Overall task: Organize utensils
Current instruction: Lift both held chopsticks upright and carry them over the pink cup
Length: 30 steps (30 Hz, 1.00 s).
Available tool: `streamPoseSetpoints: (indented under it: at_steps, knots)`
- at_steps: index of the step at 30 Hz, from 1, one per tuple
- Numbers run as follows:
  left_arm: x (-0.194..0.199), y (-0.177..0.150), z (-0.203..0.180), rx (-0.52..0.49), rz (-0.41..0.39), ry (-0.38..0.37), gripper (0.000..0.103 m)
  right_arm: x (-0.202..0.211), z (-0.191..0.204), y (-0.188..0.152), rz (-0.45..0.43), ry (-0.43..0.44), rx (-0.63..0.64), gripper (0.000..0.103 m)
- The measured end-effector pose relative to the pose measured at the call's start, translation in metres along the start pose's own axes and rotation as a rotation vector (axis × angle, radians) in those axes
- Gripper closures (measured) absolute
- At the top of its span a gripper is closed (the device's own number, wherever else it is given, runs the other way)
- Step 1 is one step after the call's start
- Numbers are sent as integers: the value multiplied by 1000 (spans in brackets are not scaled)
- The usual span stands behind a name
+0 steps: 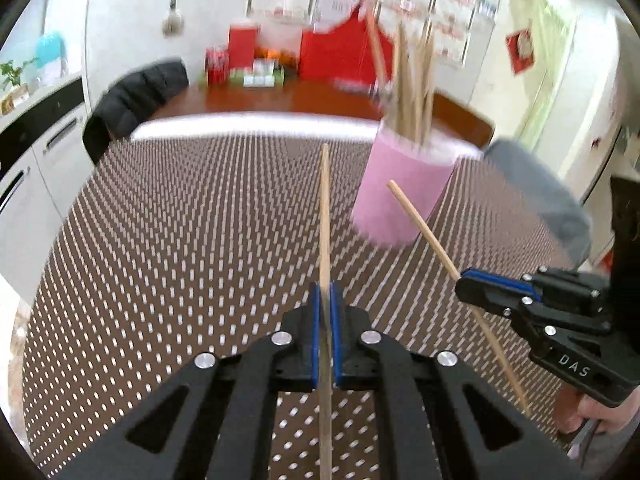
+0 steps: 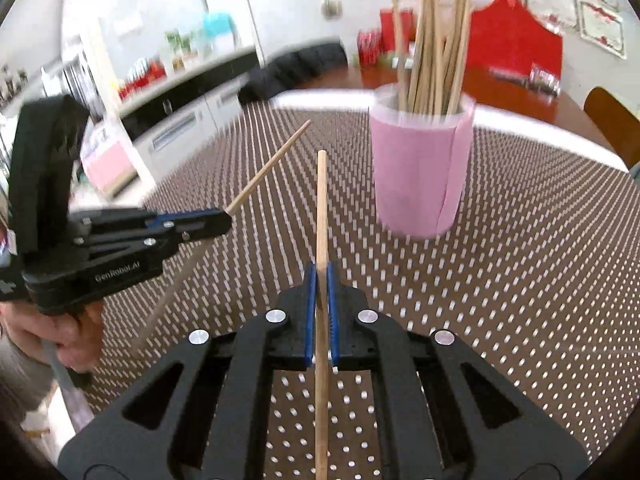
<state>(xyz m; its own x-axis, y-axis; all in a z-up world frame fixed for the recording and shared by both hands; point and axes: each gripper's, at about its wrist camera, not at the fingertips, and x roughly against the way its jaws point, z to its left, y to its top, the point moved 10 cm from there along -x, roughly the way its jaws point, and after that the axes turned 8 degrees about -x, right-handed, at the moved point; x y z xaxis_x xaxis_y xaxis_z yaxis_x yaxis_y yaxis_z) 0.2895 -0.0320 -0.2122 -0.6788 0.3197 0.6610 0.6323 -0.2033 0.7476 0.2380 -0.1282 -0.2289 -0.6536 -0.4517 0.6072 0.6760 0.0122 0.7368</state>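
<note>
The left gripper [image 1: 326,300] has its blue pads pressed onto a wooden chopstick [image 1: 325,216], which points away over the perforated mat [image 1: 180,240]. The right gripper [image 2: 320,284] pinches a second chopstick [image 2: 321,208] just as narrowly. Beyond both, to the right, stands the pink holder [image 2: 420,176], full of upright chopsticks [image 2: 434,40] (blurred in both views). Each held stick's near end is cut off by the lower edge.
</note>
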Motion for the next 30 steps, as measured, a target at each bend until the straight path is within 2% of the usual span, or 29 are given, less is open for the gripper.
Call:
streamPoseSetpoints:
  at_steps: [7,10,16,21,26,30]
  knots:
    - [36,69,-25,-32,-253,-39,98,46,6,60,-242,72,-60,97]
    - [44,103,-41,-38,-342,-60,98,69,2,98,-367,90,-86,97]
    - [53,170,-64,-42,-518,-120,98,89,-18,169,-541,126,-142,97]
    - [47,206,-74,-36,-630,-149,98,93,-40,212,-646,159,-184,97]
    - [39,224,-73,-19,-713,-166,98,84,-62,232,-706,153,-220,97]
    - [21,225,-71,-46,-715,-137,98,69,-72,234,-705,129,-229,97]
